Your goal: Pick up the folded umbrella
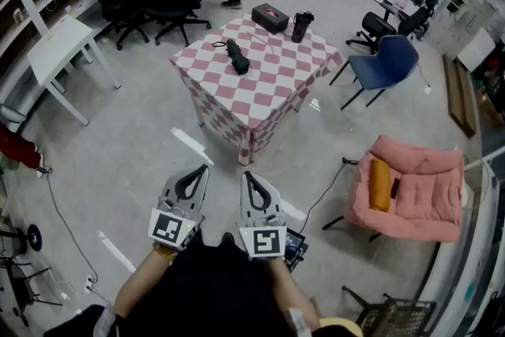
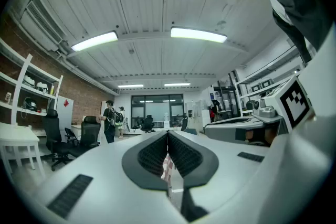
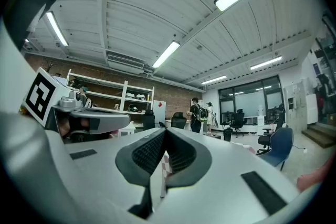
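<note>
Lying on pink-and-white checked cloth-covered table (image 1: 276, 87): black folded umbrella (image 1: 237, 57), well apart from both grippers.
Left gripper (image 1: 202, 171): jaws clenched together, empty.
Right gripper (image 1: 248, 177): jaws clenched together, empty.

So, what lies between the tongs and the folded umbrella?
In the head view: grey floor with a white strip, then the checkered tablecloth.

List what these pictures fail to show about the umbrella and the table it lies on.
- Umbrella: head view, too small to show which end is the handle.
- Umbrella, both gripper views: hidden behind the shut left gripper and right gripper; only a sliver of checked cloth shows.
- Table legs: head view, covered by the checked cloth.
- Box label: head view, too small.
</note>
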